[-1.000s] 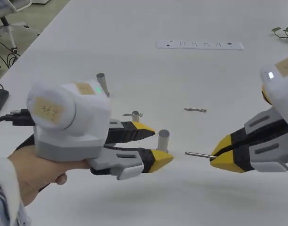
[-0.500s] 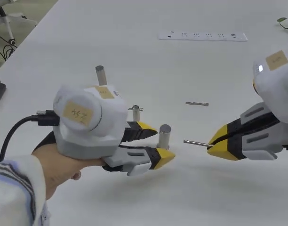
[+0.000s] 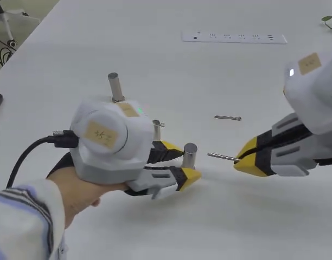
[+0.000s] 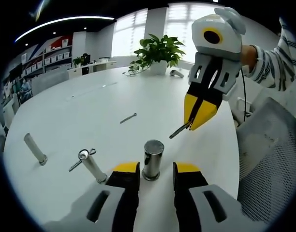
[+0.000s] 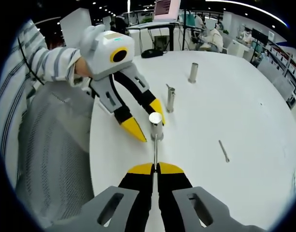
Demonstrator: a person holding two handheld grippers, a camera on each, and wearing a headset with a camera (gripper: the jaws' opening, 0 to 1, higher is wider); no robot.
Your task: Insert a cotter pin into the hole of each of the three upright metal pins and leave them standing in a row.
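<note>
Three upright metal pins stand in a diagonal row. The near pin [image 3: 189,154] [image 4: 152,159] [image 5: 155,125] stands between the jaws of my left gripper [image 3: 185,162] [image 4: 155,170], which is open with a gap on each side. The middle pin [image 3: 156,129] [image 4: 91,165] [image 5: 170,99] carries a cotter pin through its hole. The far pin [image 3: 115,86] [image 4: 34,149] [image 5: 193,72] is bare. My right gripper [image 3: 239,161] [image 5: 155,166] [image 4: 199,113] is shut on a cotter pin [image 3: 220,157] [image 5: 155,152], whose tip points at the near pin from the right, a short way off.
A loose cotter pin [image 3: 227,117] [image 4: 127,118] [image 5: 224,151] lies on the white table behind the right gripper. A white power strip [image 3: 234,38] lies at the far edge. A potted plant [image 4: 157,50] stands further off. A mesh chair [image 5: 51,145] is beside the table.
My left gripper has slid forward so that the near pin stands between its jaws. My right gripper has carried its cotter pin leftward, closer to that pin.
</note>
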